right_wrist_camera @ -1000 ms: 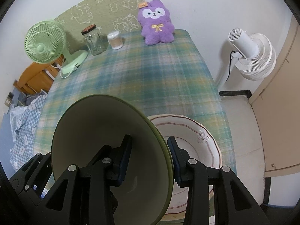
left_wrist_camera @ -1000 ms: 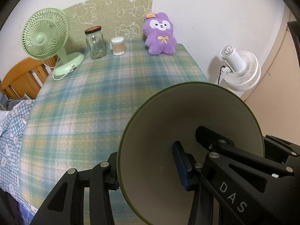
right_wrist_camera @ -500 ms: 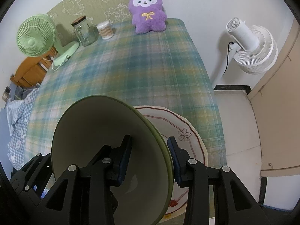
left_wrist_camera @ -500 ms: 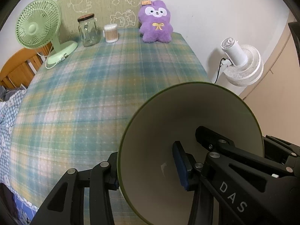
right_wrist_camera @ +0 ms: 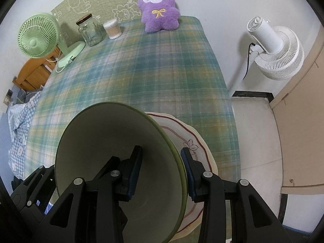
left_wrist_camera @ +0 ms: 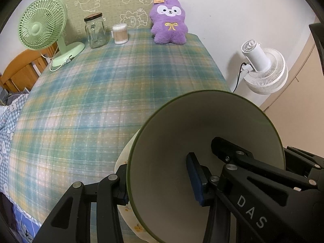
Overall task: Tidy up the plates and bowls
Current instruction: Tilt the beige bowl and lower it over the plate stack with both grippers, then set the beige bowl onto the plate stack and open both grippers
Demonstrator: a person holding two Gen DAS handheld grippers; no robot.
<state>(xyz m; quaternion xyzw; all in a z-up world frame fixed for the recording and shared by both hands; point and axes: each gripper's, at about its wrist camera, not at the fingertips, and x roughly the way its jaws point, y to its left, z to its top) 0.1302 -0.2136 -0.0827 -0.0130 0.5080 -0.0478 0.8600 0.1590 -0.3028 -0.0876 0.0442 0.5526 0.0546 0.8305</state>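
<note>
- A wide, shallow green-rimmed bowl with a smooth cream inside [left_wrist_camera: 182, 141] is held between both hand-held grippers, tilted on edge above the near end of a table under a soft green, blue and yellow plaid cloth [left_wrist_camera: 101, 101].
- The left gripper [left_wrist_camera: 160, 184], of matte black plastic, is clamped on the bowl's left rim: one blue-padded finger inside, the other outside.
- The right gripper [right_wrist_camera: 162, 170] is clamped on the bowl's opposite rim in the same way, its wall pinched between two blue pads.
- Just behind and below the bowl lies a cream ceramic plate with a scalloped edge, a thin red line and a small flower motif [right_wrist_camera: 194, 147], flat on the cloth near the table's front right corner.
- At the far end of the table from the bowl stand a fluffy purple plush rabbit [left_wrist_camera: 169, 22], a round clear tub of cotton swabs [left_wrist_camera: 120, 33], a clear glass jar with a dark lid [left_wrist_camera: 95, 31] and a pale green desk fan with a ribbed grille [left_wrist_camera: 43, 23].
- Beyond the table's right edge stands a white plastic floor fan [right_wrist_camera: 277, 48].
</note>
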